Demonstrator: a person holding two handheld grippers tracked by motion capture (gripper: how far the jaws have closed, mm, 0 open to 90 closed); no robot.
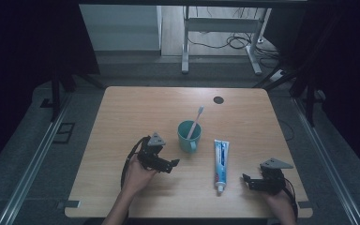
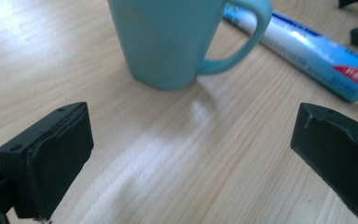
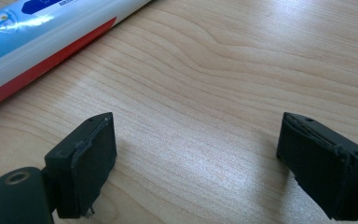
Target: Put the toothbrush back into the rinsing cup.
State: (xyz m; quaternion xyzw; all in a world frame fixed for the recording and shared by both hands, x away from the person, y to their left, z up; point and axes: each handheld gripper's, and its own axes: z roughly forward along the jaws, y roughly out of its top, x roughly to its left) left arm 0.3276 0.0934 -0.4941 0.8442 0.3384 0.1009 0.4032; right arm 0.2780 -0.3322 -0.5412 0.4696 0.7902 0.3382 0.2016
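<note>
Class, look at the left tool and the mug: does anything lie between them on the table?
Nothing visible. Bare wood separates the open left tool from the mug; the toothpaste lies beyond the mug's handle, off the path.

A teal ceramic mug with a looped handle (image 1: 189,136) stands upright near the middle of the wooden table, and a white toothbrush (image 1: 196,121) leans in it, head up. Just to its right, apart from it, a white-and-blue toothpaste tube with a red band (image 1: 221,165) lies flat, its cap end toward the table's near edge.
</note>
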